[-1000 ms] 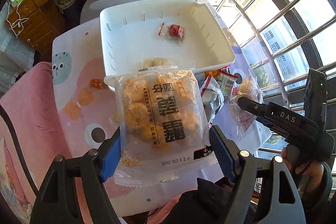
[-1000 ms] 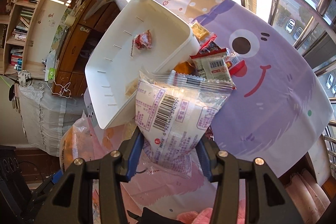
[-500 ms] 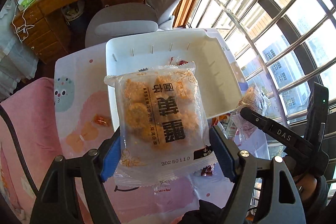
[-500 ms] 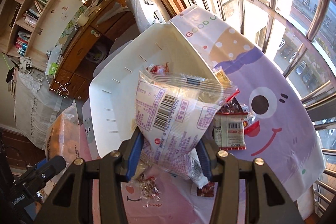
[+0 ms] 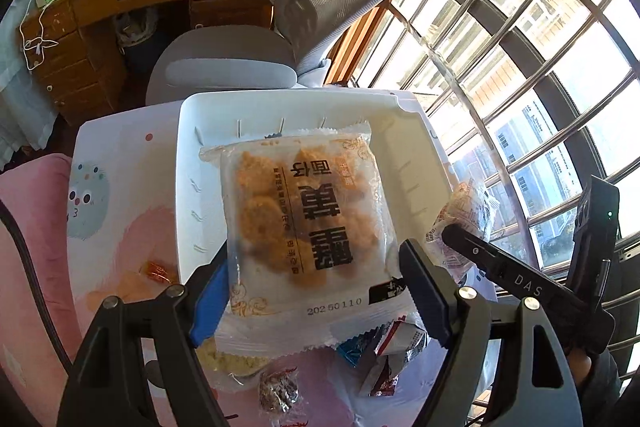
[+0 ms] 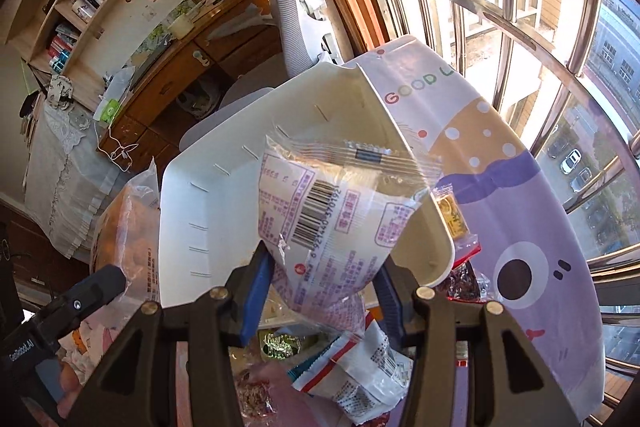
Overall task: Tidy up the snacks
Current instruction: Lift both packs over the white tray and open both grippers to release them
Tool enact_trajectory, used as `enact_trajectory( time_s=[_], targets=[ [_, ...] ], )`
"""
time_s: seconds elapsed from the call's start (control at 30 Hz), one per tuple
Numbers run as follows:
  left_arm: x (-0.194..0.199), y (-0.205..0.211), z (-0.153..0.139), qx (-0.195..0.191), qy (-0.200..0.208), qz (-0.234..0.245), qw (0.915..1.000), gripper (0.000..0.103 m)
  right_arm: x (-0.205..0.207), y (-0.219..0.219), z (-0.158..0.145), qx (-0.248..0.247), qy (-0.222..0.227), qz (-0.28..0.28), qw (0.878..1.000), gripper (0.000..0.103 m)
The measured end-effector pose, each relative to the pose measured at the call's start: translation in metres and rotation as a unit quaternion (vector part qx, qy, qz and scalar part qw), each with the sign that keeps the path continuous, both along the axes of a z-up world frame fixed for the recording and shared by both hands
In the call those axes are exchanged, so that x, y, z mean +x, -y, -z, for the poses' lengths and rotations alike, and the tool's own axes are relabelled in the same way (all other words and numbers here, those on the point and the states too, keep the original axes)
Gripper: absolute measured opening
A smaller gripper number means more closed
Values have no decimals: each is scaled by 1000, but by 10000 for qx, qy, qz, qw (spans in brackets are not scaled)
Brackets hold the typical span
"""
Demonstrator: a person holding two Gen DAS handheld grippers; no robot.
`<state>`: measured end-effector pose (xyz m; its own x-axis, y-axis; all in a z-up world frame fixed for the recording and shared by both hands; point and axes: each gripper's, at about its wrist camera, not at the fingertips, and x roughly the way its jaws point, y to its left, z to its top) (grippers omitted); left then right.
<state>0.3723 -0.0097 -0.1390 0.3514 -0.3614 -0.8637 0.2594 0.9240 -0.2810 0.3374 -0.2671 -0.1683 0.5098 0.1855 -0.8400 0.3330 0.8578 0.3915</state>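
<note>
The left gripper [image 5: 316, 287] is clamping a clear packet of golden fried snacks [image 5: 300, 223] by its lower sides, holding it out ahead over the white bin [image 5: 188, 187]. The packet is covering most of the bin's floor, so what is lying inside cannot be made out from this view. Below the blue pads, a brown-wrapped candy [image 5: 278, 387] and some red-and-white sachets [image 5: 388, 351] are lying on the patterned tablecloth [image 5: 120, 227], partly cut off by the fingers. An orange candy [image 5: 158, 271] is sitting to the left of the fingers.

The right gripper [image 6: 320, 287] is gripping a white packet with a barcode [image 6: 332, 219], and its jaws have just been easing slightly wider with the packet between them and the pads touching its sides. This packet is hanging ahead of the fingers over the bin's [image 6: 188, 211] near rim, hiding much of the interior. A small yellow sachet [image 6: 452, 215] is lying just right of the bin wall on the cloth [image 6: 520, 211]. Beneath the fingers, a red-striped white pouch [image 6: 360, 379] and a green foil piece [image 6: 280, 343] are only partly showing. The fried snack packet [image 6: 120, 227] is appearing at far left, half hidden.
</note>
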Motion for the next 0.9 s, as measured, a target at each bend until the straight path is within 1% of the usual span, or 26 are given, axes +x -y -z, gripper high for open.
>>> enact_trajectory(
  time_s=[0.03,0.07,0.13,0.2,0.27,0.4,0.6,0.9],
  targets=[
    [1,0,0,-43,43,-24,10000,77,2,1,2,5,-12,-3,10000,51],
    [2,0,0,-91,52,-27,9999,79,3,1,5,-1,-48,16,10000,51],
    [5,1,2,-113,9,-19,9999,82,5,3,10,29,-138,66,9999,55],
    [6,3,4,-77,-33,-5,10000,82,6,5,14,67,-199,127,9997,63],
    [5,3,7,-52,-91,5,9999,82,5,6,16,95,-224,163,9996,65],
    [-1,3,7,-86,-157,10,9998,82,2,7,13,103,-210,183,9996,66],
    [-20,-1,3,-128,-200,40,9997,82,-11,6,6,168,-138,243,9995,66],
    [-74,-20,-19,-240,-115,52,9996,82,-50,-10,-19,115,120,217,9996,66]
  ],
)
